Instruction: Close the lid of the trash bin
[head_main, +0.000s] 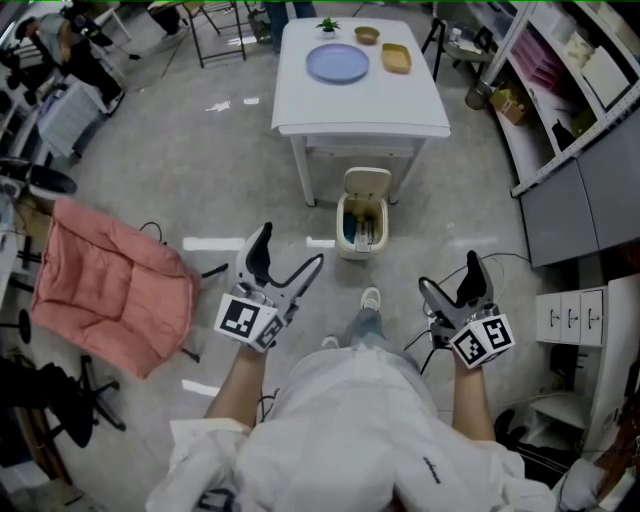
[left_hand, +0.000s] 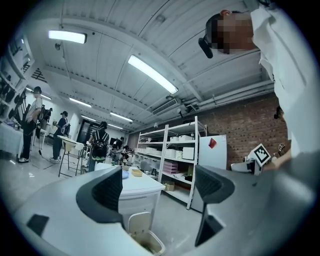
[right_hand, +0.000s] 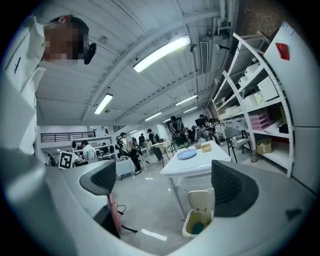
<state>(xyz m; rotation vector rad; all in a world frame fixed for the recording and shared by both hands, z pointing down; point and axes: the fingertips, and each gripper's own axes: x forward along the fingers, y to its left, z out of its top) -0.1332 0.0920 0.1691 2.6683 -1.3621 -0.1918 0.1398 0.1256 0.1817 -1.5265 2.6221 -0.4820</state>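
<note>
A small cream trash bin (head_main: 361, 228) stands on the floor in front of the white table, its lid (head_main: 366, 183) tipped up and back, the inside showing something blue-green. The bin (left_hand: 145, 241) sits low between the jaws in the left gripper view, and the bin (right_hand: 198, 222) with its raised lid (right_hand: 201, 199) shows in the right gripper view. My left gripper (head_main: 287, 259) is held open at waist height, well short of the bin and to its left. My right gripper (head_main: 452, 283) is also open and empty, to the bin's right and nearer me.
The white table (head_main: 360, 105) behind the bin carries a blue plate (head_main: 338, 62), a bowl and a yellow tray. A pink jacket (head_main: 108, 285) lies over a chair at left. Shelving (head_main: 560, 90) lines the right side. My shoe (head_main: 370, 298) is just before the bin.
</note>
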